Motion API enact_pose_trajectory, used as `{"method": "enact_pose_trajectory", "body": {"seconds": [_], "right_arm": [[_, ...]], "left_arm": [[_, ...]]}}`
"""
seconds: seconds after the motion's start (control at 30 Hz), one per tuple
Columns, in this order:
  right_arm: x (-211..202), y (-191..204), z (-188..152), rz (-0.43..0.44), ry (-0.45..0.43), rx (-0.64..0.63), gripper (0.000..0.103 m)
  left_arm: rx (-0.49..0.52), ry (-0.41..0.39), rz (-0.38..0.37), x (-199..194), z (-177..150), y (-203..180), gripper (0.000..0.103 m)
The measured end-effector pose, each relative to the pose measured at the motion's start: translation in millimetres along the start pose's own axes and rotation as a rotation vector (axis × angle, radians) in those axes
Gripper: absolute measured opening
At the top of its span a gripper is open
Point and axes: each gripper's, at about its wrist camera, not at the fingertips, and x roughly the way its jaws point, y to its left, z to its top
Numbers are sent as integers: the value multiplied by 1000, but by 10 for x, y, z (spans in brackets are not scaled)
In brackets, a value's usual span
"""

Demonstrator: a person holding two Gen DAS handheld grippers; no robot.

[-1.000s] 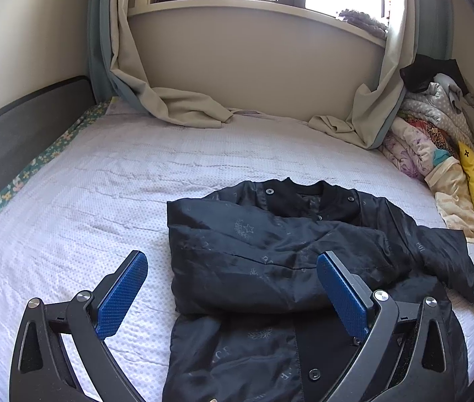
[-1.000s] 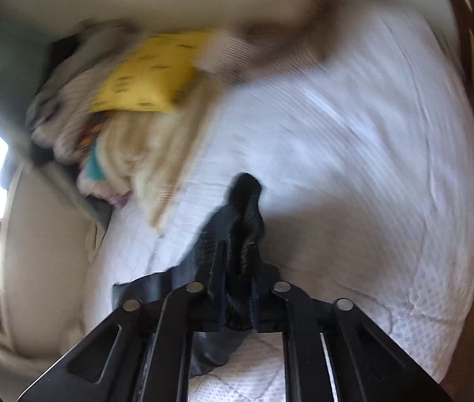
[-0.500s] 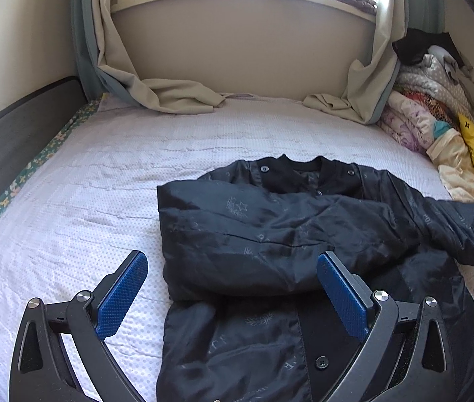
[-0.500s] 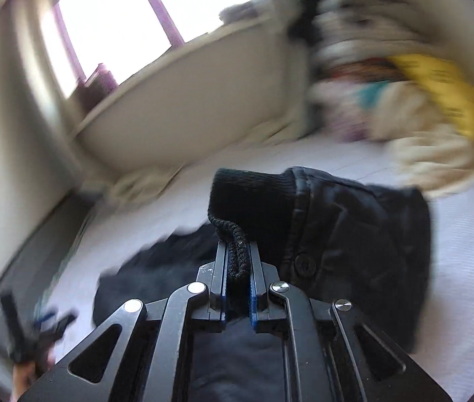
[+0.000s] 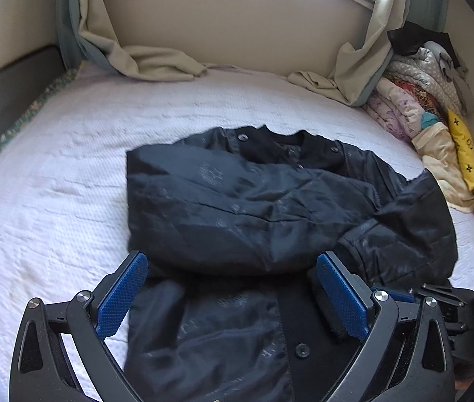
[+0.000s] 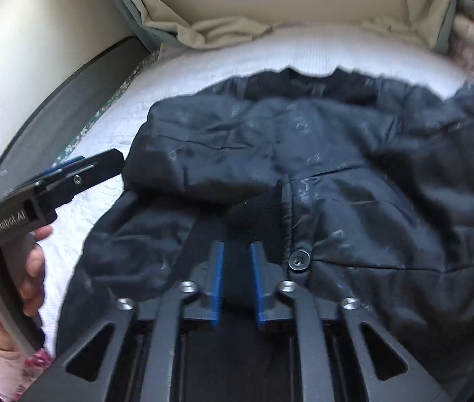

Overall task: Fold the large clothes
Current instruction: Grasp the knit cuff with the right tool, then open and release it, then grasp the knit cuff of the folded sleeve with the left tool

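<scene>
- The jacket, dark and buttoned down the front, is lying face up in the middle of the white bed, its collar pointing toward the window wall.
- Both sleeves are lying folded across the chest, which is narrowing the jacket into a rough rectangle, probably in readiness for folding the hem up.
- The right gripper is hovering low over the front of the jacket; its jaws have just been opening, and the blue pads are now standing a little apart.
- The knitted cuff of the right sleeve is resting on the jacket just ahead of those pads, apparently let go there; nothing is being pinched.
- The left gripper is waiting with its jaws spread wide and empty above the lower half of the jacket, seemingly ready to take the hem.
- In the right wrist view a hand is holding that left gripper off the jacket's side.
- A heap of bedding is sitting against the far corner, well clear.
</scene>
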Motion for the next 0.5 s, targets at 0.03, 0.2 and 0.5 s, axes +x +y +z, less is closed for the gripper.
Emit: {"method": "enact_pose_trajectory", "body": {"seconds": [0.03, 0.2, 0.5], "right_arm": [[-39, 14, 18, 22, -7, 14, 46], [-653, -201, 186, 63, -168, 87, 58], [-1147, -771, 300, -18, -296, 256, 60]], "left_arm": [[-5, 7, -15, 8, -4, 1, 102], [-62, 74, -172, 103, -44, -32, 101], [-134, 305, -414, 637, -324, -384, 83]]}}
